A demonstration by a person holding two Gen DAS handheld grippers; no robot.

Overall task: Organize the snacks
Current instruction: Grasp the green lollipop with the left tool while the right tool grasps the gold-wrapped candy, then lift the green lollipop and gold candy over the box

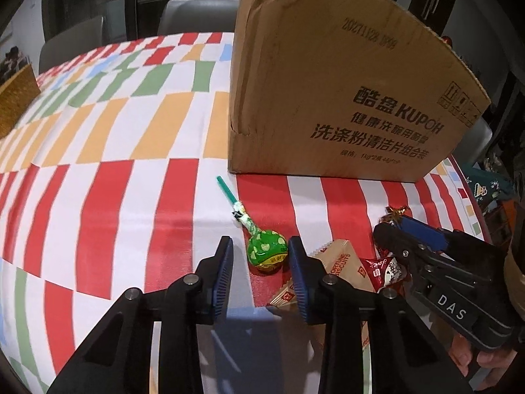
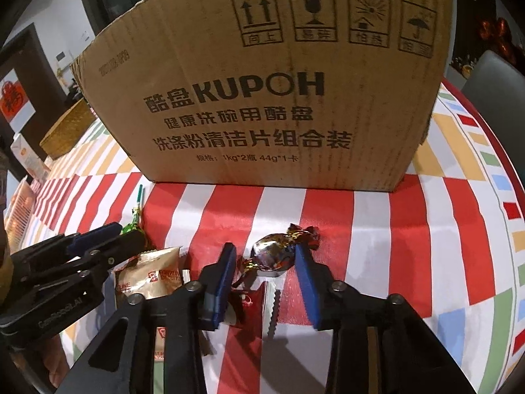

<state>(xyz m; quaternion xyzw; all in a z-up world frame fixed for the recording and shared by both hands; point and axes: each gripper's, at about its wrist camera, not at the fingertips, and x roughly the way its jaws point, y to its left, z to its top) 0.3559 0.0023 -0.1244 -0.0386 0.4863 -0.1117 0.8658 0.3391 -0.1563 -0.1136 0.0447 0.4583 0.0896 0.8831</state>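
Observation:
A green lollipop [image 1: 266,252] with a green stick lies on the striped tablecloth. My left gripper [image 1: 261,256] is open with its jaws on either side of the lollipop head. A dark foil-wrapped candy [image 2: 274,252] lies between the open jaws of my right gripper [image 2: 266,262]. A beige Fortune Biscuits packet [image 1: 341,262] and a red snack packet [image 1: 385,269] lie between the two grippers. The biscuit packet also shows in the right wrist view [image 2: 154,275]. A large KUPOH cardboard box [image 1: 344,92] stands behind the snacks, and fills the right wrist view [image 2: 262,82].
A woven yellow basket [image 1: 16,98] sits at the table's far left, also in the right wrist view [image 2: 65,131]. Grey chairs [image 1: 197,16] stand beyond the table. The table edge curves at the right [image 2: 512,164].

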